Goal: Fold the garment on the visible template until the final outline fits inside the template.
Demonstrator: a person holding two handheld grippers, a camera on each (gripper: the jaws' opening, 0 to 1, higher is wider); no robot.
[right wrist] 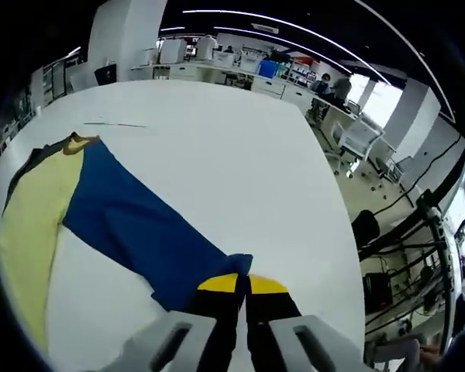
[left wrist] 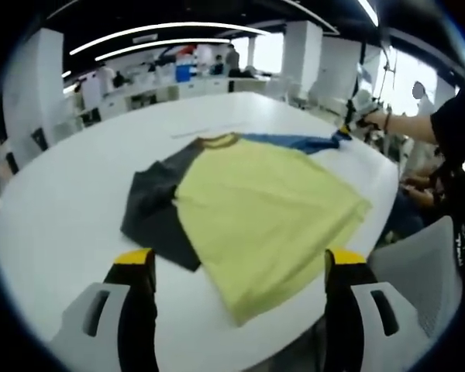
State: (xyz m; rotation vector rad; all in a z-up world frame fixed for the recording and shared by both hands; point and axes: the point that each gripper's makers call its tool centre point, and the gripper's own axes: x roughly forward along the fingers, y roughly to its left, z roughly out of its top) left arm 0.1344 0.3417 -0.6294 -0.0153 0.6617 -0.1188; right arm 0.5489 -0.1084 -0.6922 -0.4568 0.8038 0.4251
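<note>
Left gripper view: the left tongs (left wrist: 240, 267) stand wide apart, yellow-tipped, gripping nothing, raised over the near edge of the white counter (left wrist: 77, 186). The shirt (left wrist: 263, 209) lies flat on the counter ahead of and between the two jaws, apart from both. Its yellow body spreads toward the near edge; a dark grey sleeve (left wrist: 155, 209) lies to the left, just ahead of the left jaw; a blue sleeve (left wrist: 291, 142) stretches away at the far right. A yellow-brown collar (left wrist: 219, 140) sits at the far end of the body. At the outer end of the blue sleeve, a person's hand (left wrist: 372, 118) holds the right tongs (left wrist: 346, 133), which meet the sleeve tip at the counter's right edge. A thin line (left wrist: 205, 130) marks the counter just beyond the collar; whether it belongs to a template cannot be told.

Right gripper view: the right tongs (right wrist: 244, 285) are pressed together, yellow tips touching, pinching the end of the blue sleeve (right wrist: 139, 225). The sleeve runs from the jaws up and left across the counter (right wrist: 232, 155) to the yellow body (right wrist: 31, 225) at the left edge. The collar (right wrist: 76, 142) lies at the far upper left, with a sliver of grey beside it. A thin dark line (right wrist: 112, 124) lies on the counter just beyond the collar.
</note>
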